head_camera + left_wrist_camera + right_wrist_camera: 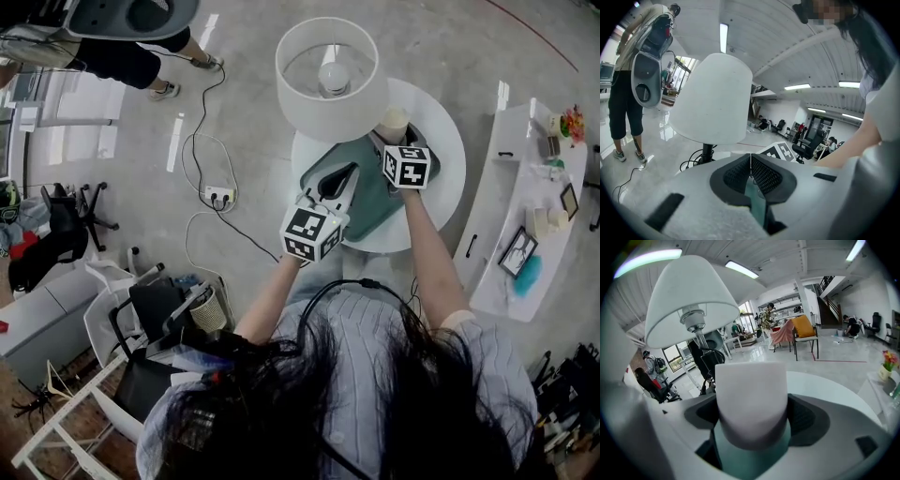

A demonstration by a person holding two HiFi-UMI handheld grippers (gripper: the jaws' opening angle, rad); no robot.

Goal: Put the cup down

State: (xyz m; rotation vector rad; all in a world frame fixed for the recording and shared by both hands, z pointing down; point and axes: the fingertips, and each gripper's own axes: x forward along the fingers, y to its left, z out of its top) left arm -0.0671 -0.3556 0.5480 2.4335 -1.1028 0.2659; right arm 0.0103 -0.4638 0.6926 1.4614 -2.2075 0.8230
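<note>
Head view: high above person, facing steeply down on round white table (445,141), far off. Left gripper view: rides left gripper (345,178), low at tabletop, tilted upward, close in. Right gripper view: rides right gripper (392,131), likewise low, close. All three share white drum-shaped fabric lamp shade (330,80).

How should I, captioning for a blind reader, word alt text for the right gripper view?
The right hand-held gripper grips a white cup between its jaws, with a round white table behind it. A white lamp stands behind at left, and an open hall with chairs lies beyond.
</note>
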